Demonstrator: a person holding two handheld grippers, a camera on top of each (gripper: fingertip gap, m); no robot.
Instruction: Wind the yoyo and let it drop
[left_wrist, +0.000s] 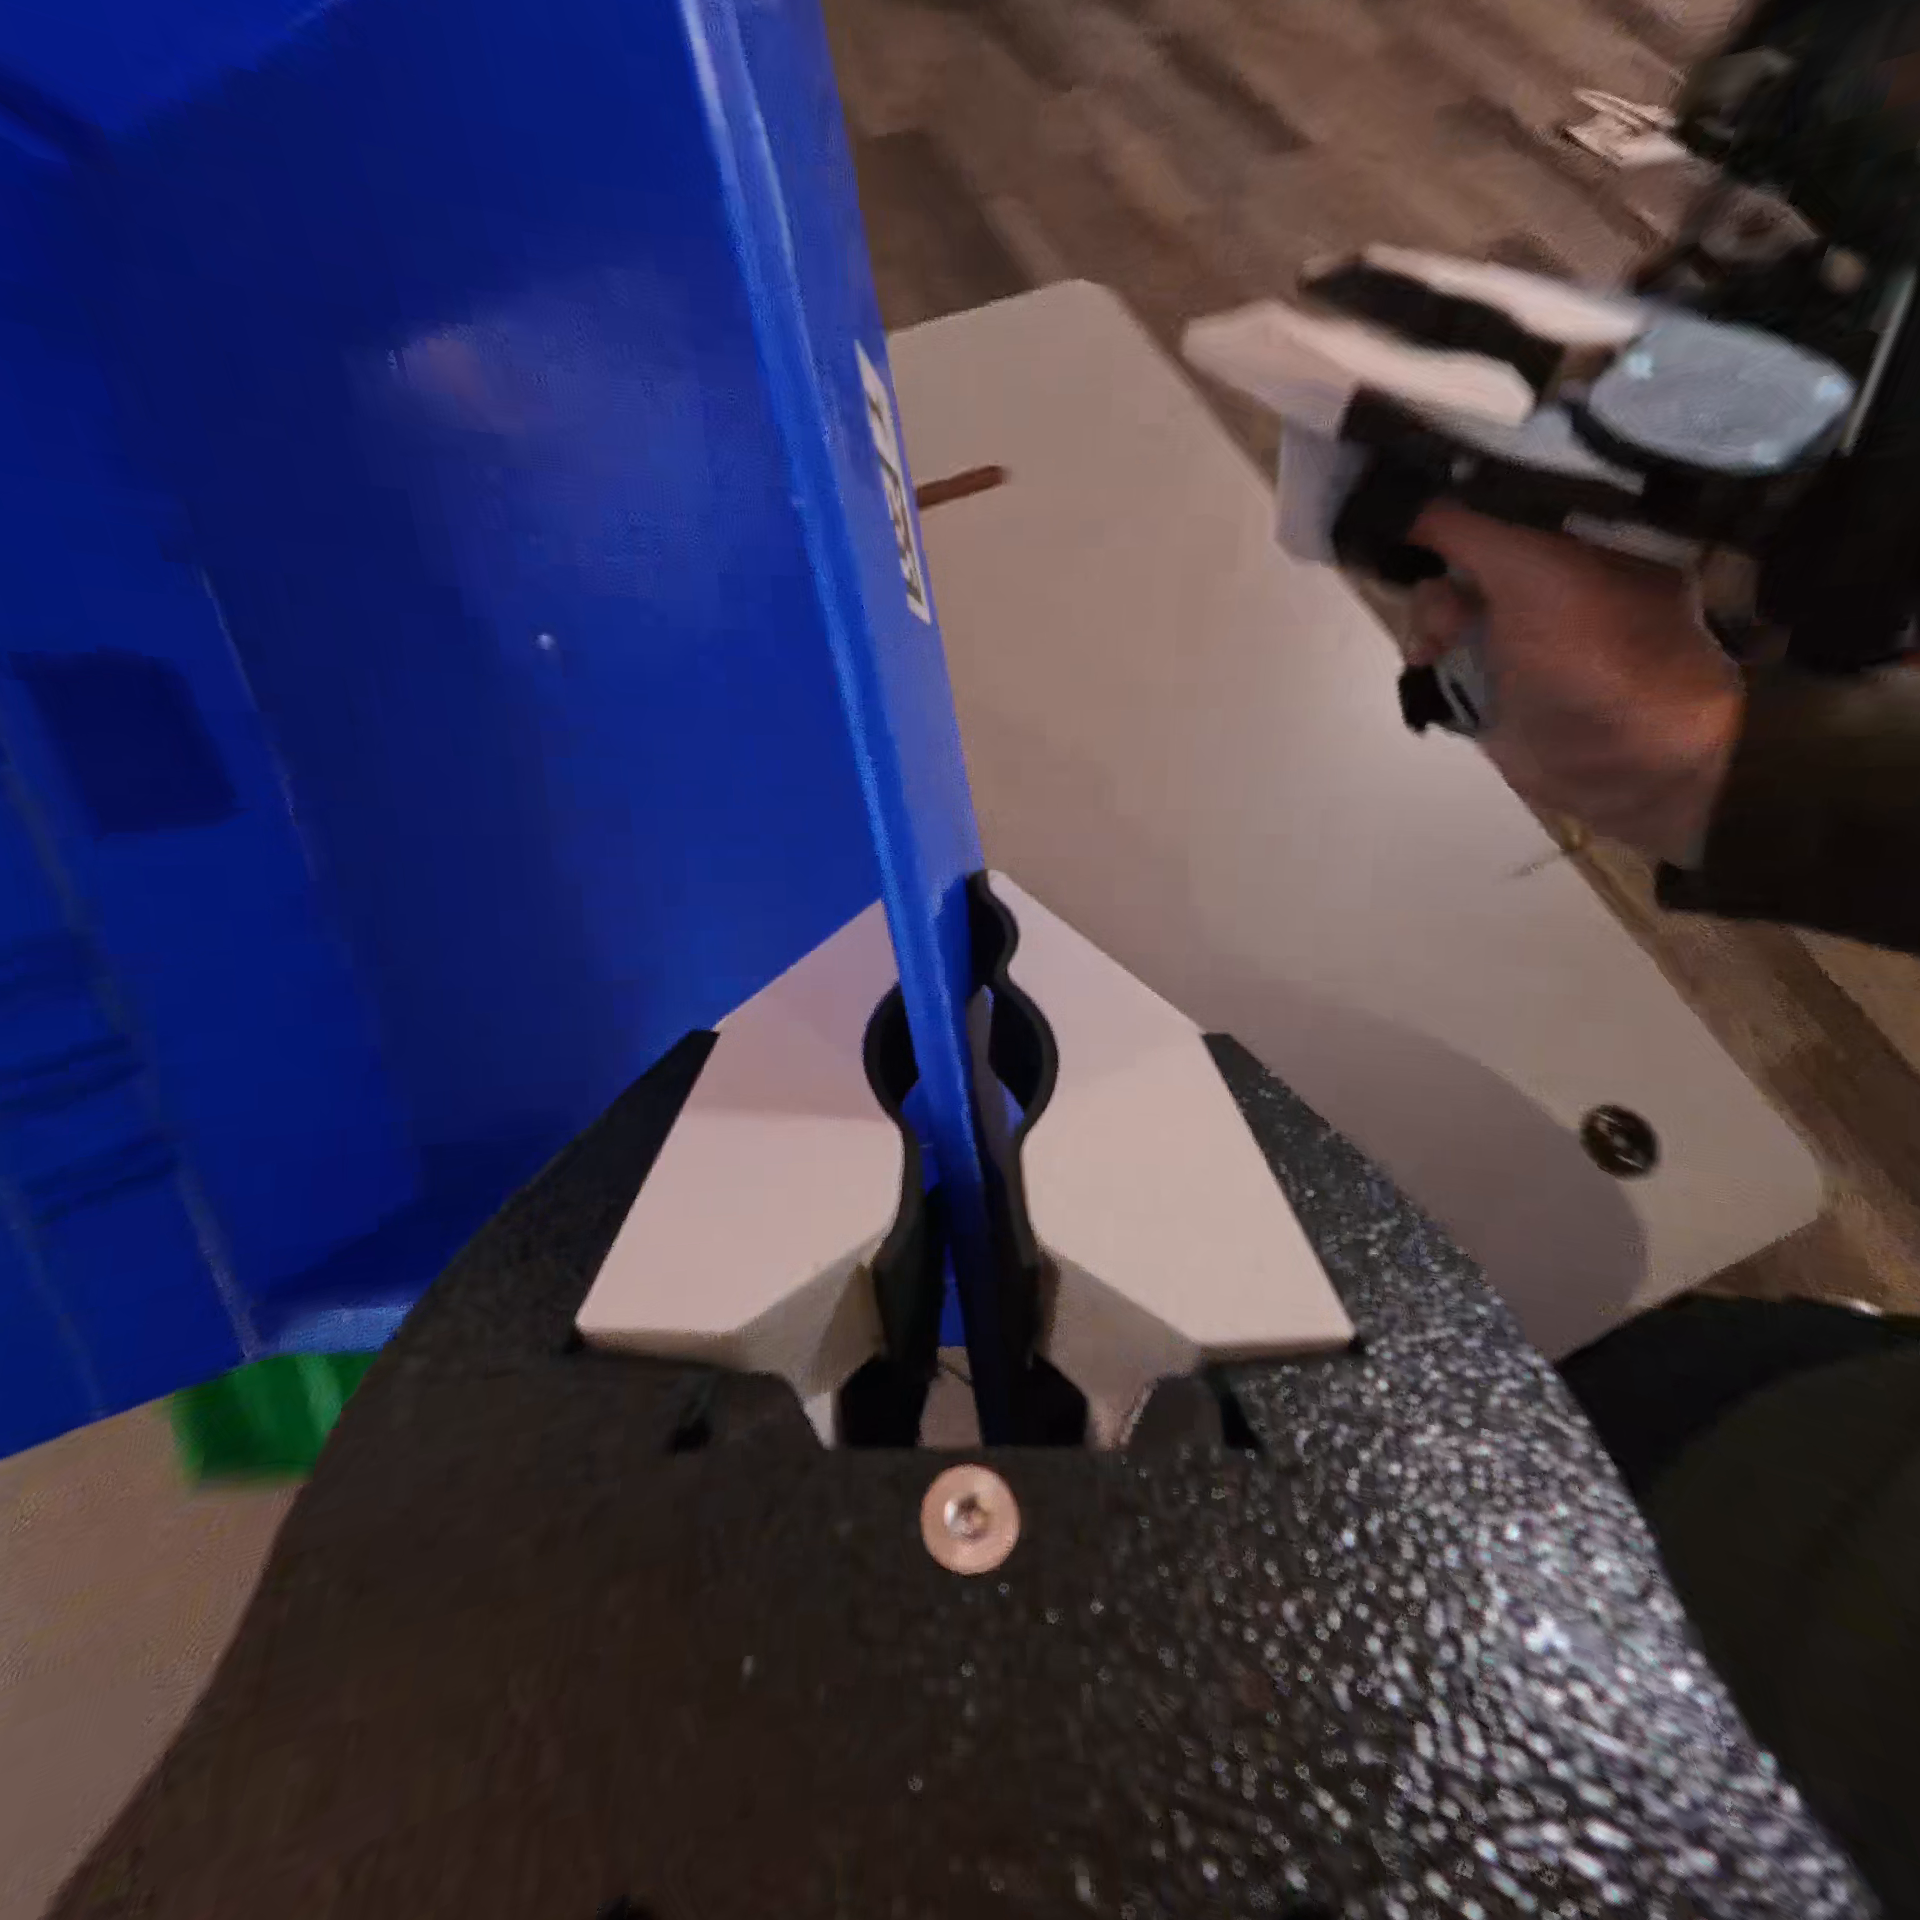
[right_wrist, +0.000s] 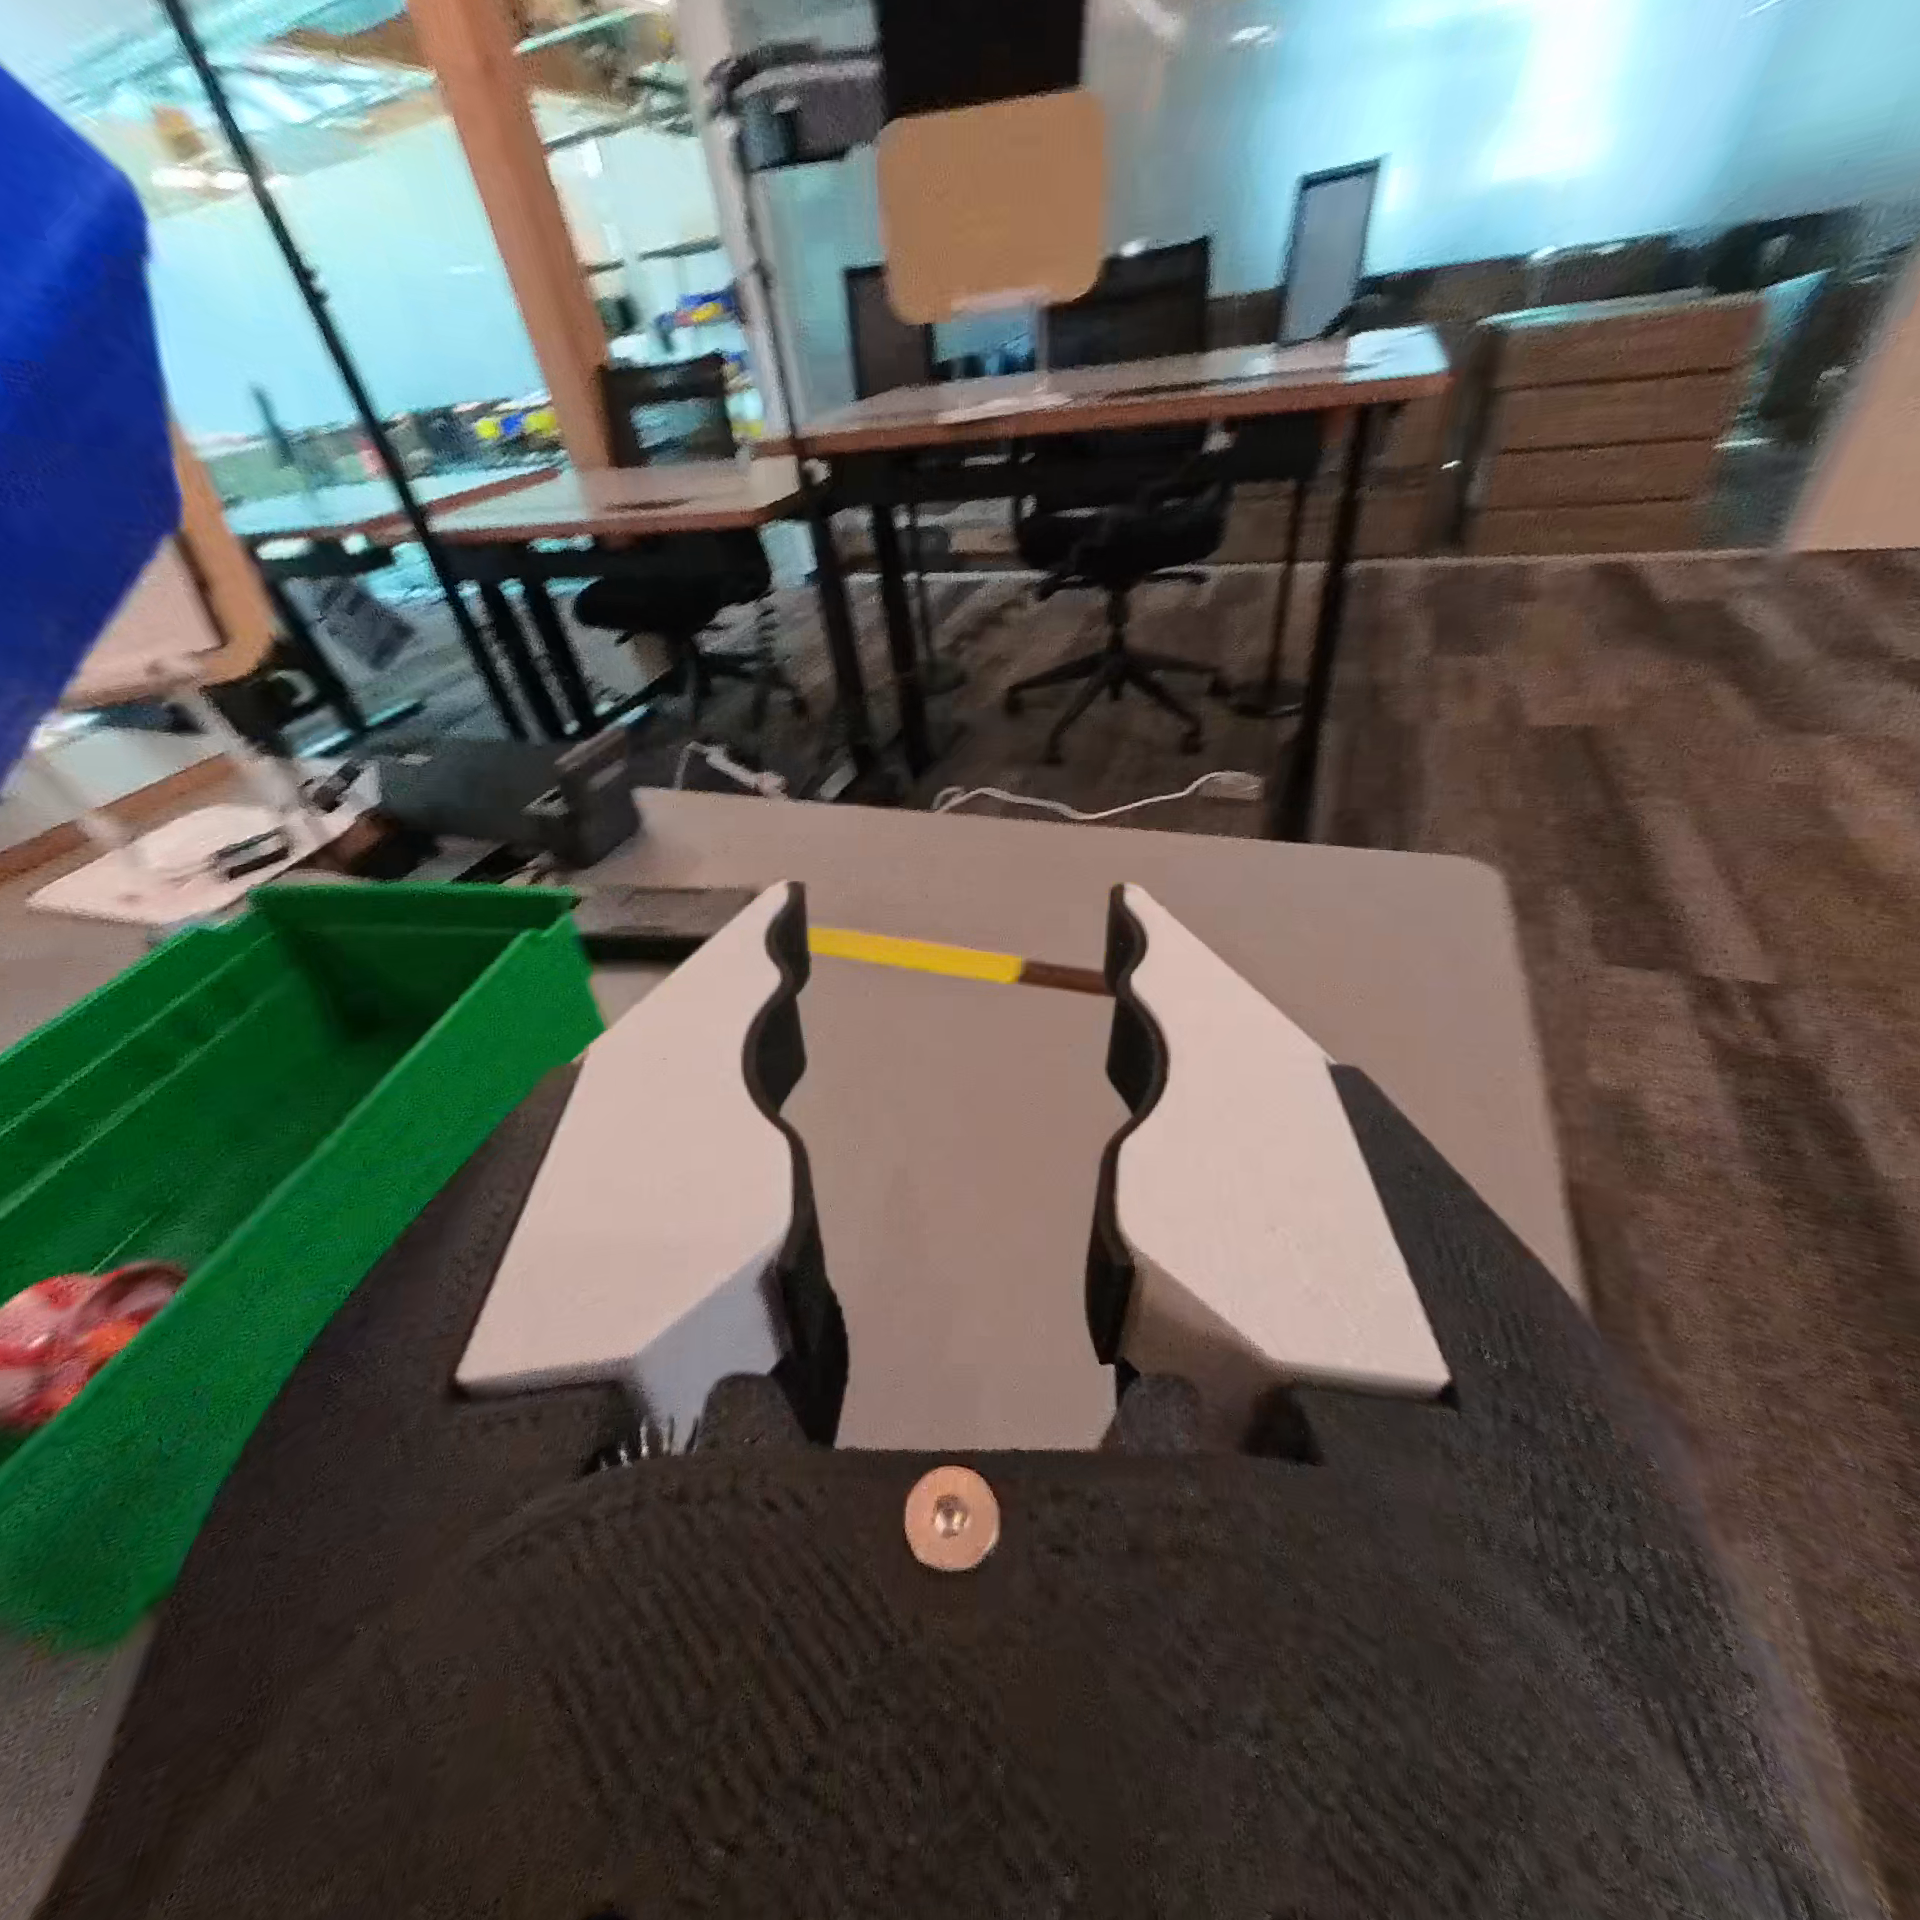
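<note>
Pinching blue bin (left_wrist: 436, 582), left gripper (left_wrist: 951, 997); right gripper (right_wrist: 956, 1049) agape.

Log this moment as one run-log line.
left gripper: shut on blue bin wall | right gripper: open, empty, over table | green bin: on table | yoyo: not seen

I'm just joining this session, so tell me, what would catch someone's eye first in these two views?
The big blue bin fills the left wrist view, its wall clamped in the left gripper, tilted above the table. The right gripper is open over the table with nothing in it, a yellow-tipped stick just past its fingertips. At left sits a green bin holding something red.
</note>
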